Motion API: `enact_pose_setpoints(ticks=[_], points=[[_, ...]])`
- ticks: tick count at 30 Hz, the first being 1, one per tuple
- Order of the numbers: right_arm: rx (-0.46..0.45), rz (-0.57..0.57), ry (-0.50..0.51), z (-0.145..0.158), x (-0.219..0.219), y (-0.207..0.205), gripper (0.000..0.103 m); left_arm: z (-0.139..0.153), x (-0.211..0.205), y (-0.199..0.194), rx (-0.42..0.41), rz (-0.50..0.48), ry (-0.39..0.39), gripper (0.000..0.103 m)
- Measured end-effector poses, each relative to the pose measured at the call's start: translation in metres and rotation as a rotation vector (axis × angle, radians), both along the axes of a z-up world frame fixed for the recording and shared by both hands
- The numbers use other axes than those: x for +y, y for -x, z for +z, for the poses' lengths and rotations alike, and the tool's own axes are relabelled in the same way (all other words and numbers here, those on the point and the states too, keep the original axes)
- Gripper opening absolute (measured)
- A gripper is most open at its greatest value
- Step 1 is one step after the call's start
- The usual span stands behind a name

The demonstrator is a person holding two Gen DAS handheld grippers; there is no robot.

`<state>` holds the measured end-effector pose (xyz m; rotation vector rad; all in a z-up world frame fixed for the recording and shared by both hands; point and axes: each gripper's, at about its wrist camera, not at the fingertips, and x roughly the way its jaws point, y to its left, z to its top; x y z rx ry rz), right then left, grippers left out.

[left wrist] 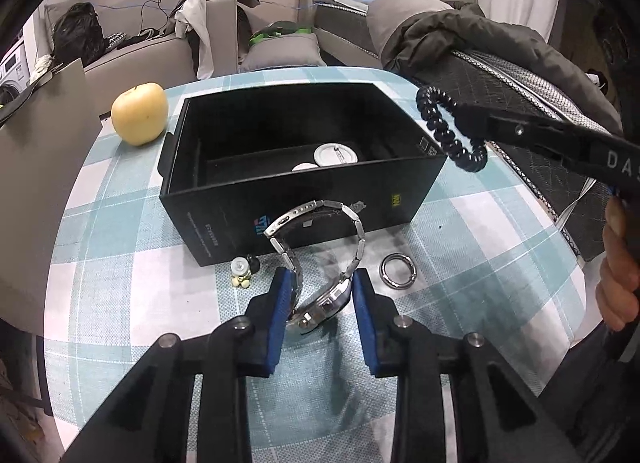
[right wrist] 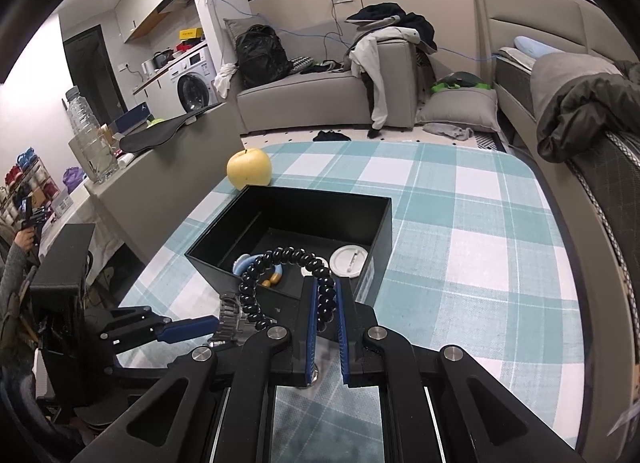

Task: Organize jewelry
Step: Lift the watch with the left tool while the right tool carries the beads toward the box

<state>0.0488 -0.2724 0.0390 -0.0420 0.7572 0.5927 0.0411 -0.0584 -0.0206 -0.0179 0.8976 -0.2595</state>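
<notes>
Metal links make the watch (left wrist: 320, 259) heavy for its size, slick and floppy, so its stiff case is the sound place to hold; the left gripper (left wrist: 320, 291) has its fingers pinching that case, just off the checked counter (left wrist: 480, 263) before the black box (left wrist: 304, 179). The right gripper (right wrist: 326, 303) hangs over the box's near corner, fingers pressed onto a light, springy beaded bracelet (right wrist: 288, 259). Box walls are tall (clear the rim first); the silver ring (left wrist: 399, 270) lies close by.
</notes>
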Motion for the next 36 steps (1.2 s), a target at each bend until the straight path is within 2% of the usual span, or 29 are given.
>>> enact_pose_setpoints(ticks=[3, 4, 5, 9, 18, 25, 27, 28, 31, 36], points=[[-0.004, -0.003, -0.004, 0.001, 0.0, 0.0, 0.008, 0.008, 0.0, 0.006, -0.04, -0.014, 0.015, 0.018], [-0.004, -0.005, -0.003, 0.001, -0.001, 0.0, 0.008, 0.009, -0.001, 0.006, -0.041, -0.025, 0.019, 0.01], [-0.005, -0.007, -0.004, 0.001, -0.001, 0.0, 0.008, 0.009, -0.002, 0.005, -0.037, -0.035, 0.015, 0.007], [0.005, -0.013, 0.003, -0.001, -0.001, -0.002, 0.008, 0.001, -0.006, 0.003, -0.029, -0.03, -0.034, 0.007], [0.01, -0.005, 0.004, 0.0, 0.001, -0.002, 0.008, -0.005, 0.002, 0.003, 0.076, -0.053, 0.016, 0.01], [-0.001, 0.008, 0.0, 0.002, 0.008, -0.001, 0.008, -0.023, -0.002, 0.004, 0.145, -0.082, 0.008, 0.016], [-0.005, 0.011, 0.002, 0.002, 0.009, 0.0, 0.008, -0.022, -0.001, 0.004, 0.12, -0.07, 0.018, 0.016], [-0.005, 0.012, 0.004, 0.002, 0.01, 0.0, 0.008, -0.021, 0.0, 0.004, 0.105, -0.069, 0.018, 0.011], [-0.006, 0.008, 0.004, 0.002, 0.009, -0.001, 0.008, -0.017, 0.0, 0.007, 0.078, -0.058, 0.005, 0.008], [-0.017, -0.005, -0.015, 0.007, 0.005, -0.001, 0.008, 0.002, 0.002, 0.015, 0.021, -0.06, 0.044, 0.007]])
